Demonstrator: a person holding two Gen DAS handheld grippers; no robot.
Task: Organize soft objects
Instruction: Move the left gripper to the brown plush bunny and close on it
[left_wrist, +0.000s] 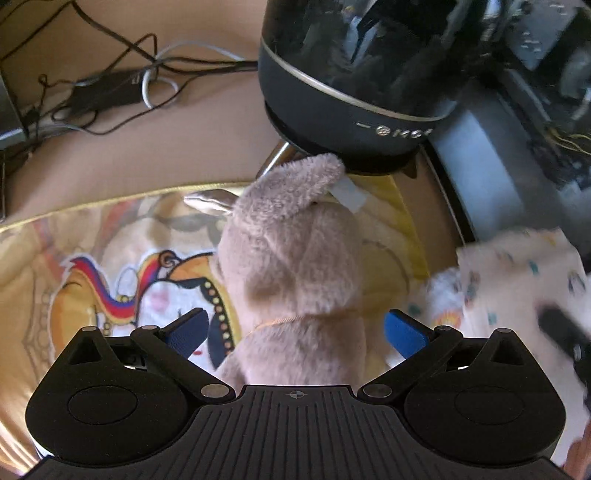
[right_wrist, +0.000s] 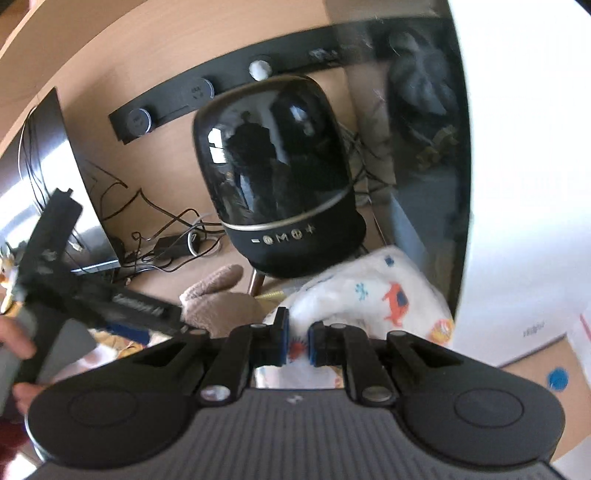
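A plush rabbit (left_wrist: 295, 280) in pale brown fur is seen standing upright between the fingers of the left gripper (left_wrist: 301, 328), its back turned to the left wrist camera and one ear raised towards the base of a black domed speaker (left_wrist: 354, 85). It rests on a printed cushion (left_wrist: 122, 273) with a gold edge, which lies on the desk (left_wrist: 147, 147). The blue pads (left_wrist: 404, 332) are spread wide on either side of the toy's neck and shoulders and are not seen to press into the fur, so the left fingers are judged open around it rather than closed on it.

The rabbit is judged light, stuffed and very compliant; the pile should give good friction against the pads. It would best be taken at the torso just under the neck, where the body is fullest; an ear or limb would flop and let the toy swing.

Just beside it to the right, a white patterned soft item (right_wrist: 369, 291) is pinched between the fingers of the right gripper (right_wrist: 298, 341), which are nearly closed on a fold of it. It is judged limp and light, so the rest would hang and drag when lifted. Some motion blur is present there.

Behind, tangled cables (left_wrist: 110, 81) are spread over the desk.
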